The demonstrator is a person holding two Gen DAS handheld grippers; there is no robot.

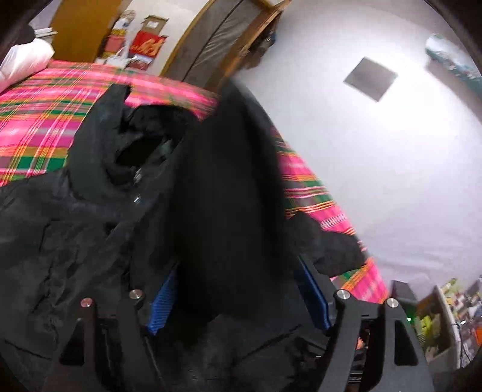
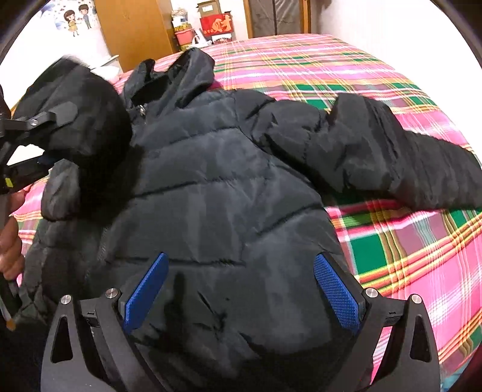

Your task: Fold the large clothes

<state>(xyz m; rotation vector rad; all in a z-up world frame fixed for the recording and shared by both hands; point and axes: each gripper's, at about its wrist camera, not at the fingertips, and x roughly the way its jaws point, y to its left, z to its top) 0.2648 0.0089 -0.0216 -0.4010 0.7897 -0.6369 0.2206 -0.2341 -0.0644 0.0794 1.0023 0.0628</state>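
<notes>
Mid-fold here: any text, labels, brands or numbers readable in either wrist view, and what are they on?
"财" (likely; gold character, partly blurred): on the red box beyond the bed, also in the left wrist view.
White label on the cardboard box: too small to read.
Cartoon couple sticker on the wall: no legible words.
Black puffer jacket: no visible brand or tag.

Both views are evenly lit and bowed at the edges; the left one is smeared, perhaps by motion.

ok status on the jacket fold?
Left gripper shut on sleeve, lifted. Right gripper open over jacket. Other sleeve spread flat on bed. Nothing blocking.
</notes>
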